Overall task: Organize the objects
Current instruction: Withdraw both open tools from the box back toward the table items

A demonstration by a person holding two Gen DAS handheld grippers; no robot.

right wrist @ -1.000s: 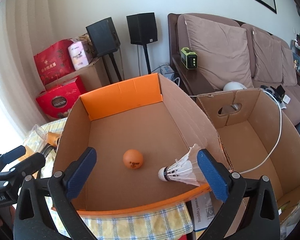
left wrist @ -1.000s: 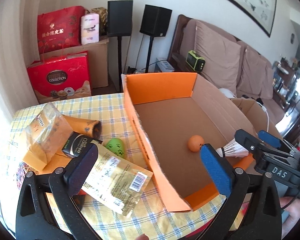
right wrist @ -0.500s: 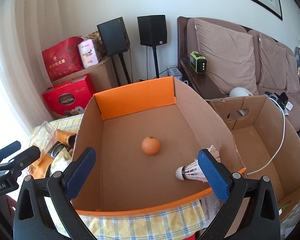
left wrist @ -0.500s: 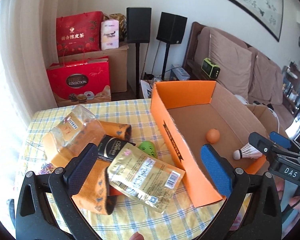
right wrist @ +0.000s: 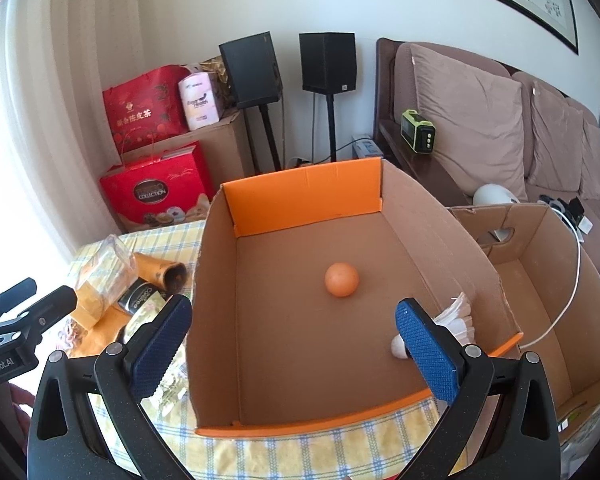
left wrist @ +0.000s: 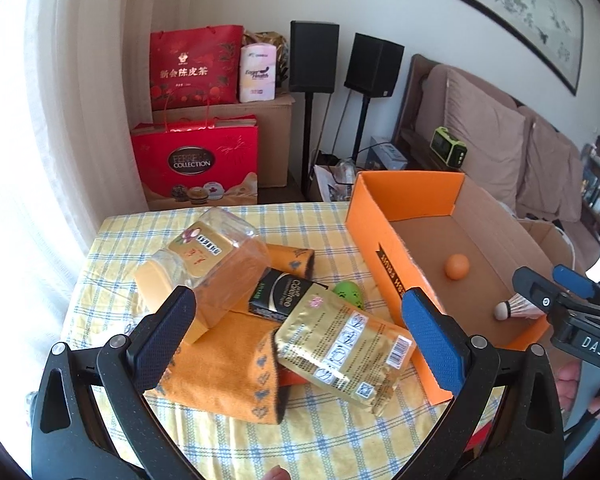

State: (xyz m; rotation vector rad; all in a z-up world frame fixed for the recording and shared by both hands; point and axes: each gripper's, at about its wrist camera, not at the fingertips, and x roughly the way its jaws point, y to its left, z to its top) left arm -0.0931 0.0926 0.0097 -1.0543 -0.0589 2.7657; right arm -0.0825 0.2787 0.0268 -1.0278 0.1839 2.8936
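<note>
An orange cardboard box (left wrist: 384,248) (right wrist: 300,196) sits on the checked tablecloth and holds an orange ball (left wrist: 457,267) (right wrist: 341,279) and a white shuttlecock (left wrist: 514,308) (right wrist: 456,322). Left of the box lies a heap: a gold foil pouch (left wrist: 346,350), a black coffee packet (left wrist: 286,298), a clear plastic jar (left wrist: 204,264), an orange towel (left wrist: 228,368) and a green egg-shaped toy (left wrist: 350,294). My left gripper (left wrist: 296,340) hangs open above the heap, empty. My right gripper (right wrist: 292,344) is open over the box's near side, empty.
A second, plain cardboard box (right wrist: 548,280) with a white cable stands right of the orange one. Beyond the table are red gift bags (left wrist: 196,160), two black speakers on stands (left wrist: 314,56) and a brown sofa (left wrist: 500,136). The table's near edge is close below.
My left gripper has drawn back and swung left, from over the box to over the heap. My right gripper has pulled back slightly; the ball and shuttlecock look farther away.
</note>
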